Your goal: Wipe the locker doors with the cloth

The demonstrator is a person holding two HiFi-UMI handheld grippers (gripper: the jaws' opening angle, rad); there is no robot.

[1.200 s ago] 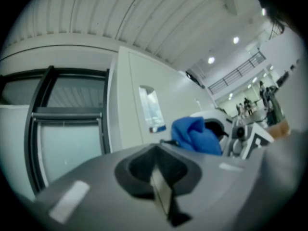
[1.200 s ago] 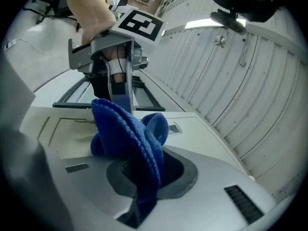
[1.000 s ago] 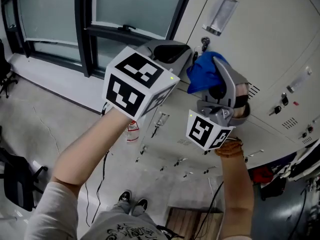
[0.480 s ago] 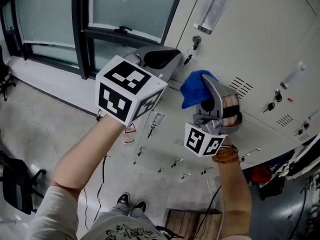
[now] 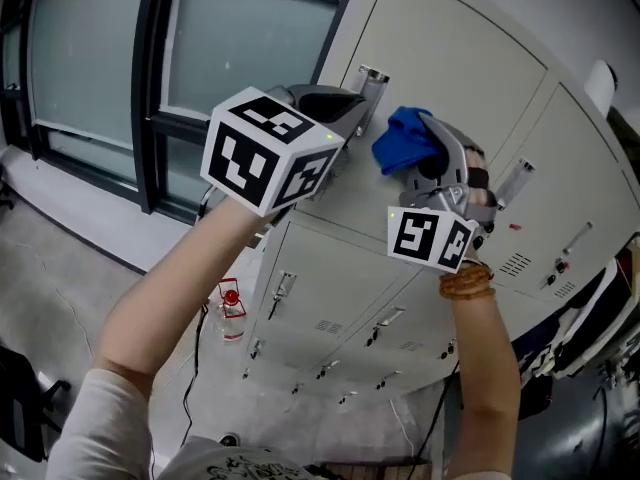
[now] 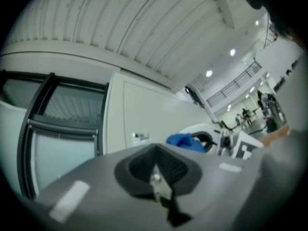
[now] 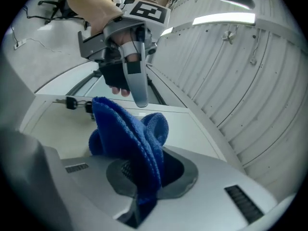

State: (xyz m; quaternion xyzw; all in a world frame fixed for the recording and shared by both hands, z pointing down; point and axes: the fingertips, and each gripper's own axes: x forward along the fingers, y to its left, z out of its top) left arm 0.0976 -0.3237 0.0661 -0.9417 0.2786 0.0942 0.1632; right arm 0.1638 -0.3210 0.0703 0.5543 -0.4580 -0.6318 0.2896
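Shifted since the earlier frames: both grippers have gone up the locker front, and the cloth (image 5: 400, 140) now lies level with the clear label holder (image 5: 372, 78) instead of below it. Item 1, right gripper (image 7: 144, 174): jaws clamped on a folded bunch of the blue cloth, which stands up out of them in loops. Item 2, cloth: held over the upper locker door (image 5: 450, 68), to the right of the label holder; whether it actually touches the door cannot be told. Item 3, left gripper (image 6: 156, 177): jaws closed together with nothing between them, tip raised just beside the label holder, to the left of the cloth. Item 4, key (image 7: 72, 101): hanging from a lock on the pale door face, beyond the cloth. Item 5, window (image 5: 230, 48): dark-framed, left of the lockers.
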